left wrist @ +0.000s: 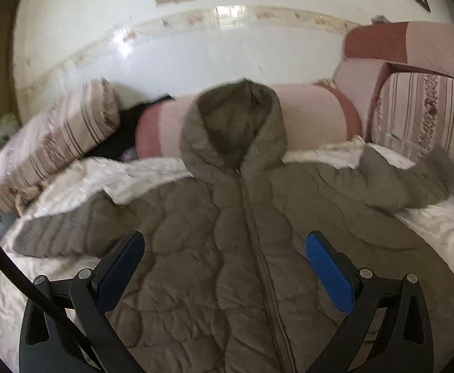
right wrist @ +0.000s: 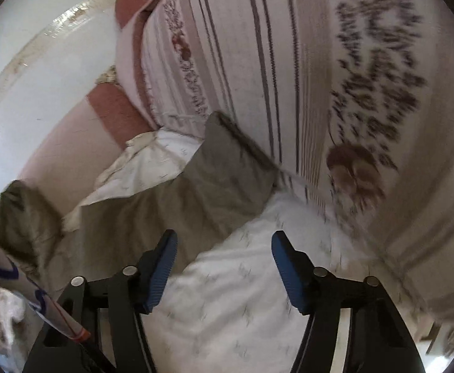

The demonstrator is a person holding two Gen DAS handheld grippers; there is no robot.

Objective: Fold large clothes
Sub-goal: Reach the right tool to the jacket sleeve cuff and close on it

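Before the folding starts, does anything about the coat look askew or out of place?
The grey-brown quilted hooded coat lies flat and zipped, but one sleeve is bunched against the striped floral cushion, and the white bedsheet overlaps its other shoulder.

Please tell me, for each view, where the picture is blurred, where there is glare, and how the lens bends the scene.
Left wrist view: glare shines on the glossy wall, whose border line bows into an arc; the jacket is only slightly soft. Right wrist view: heavy motion blur smears the striped floral cushion, while the right gripper stays sharp; dark corners frame both views.
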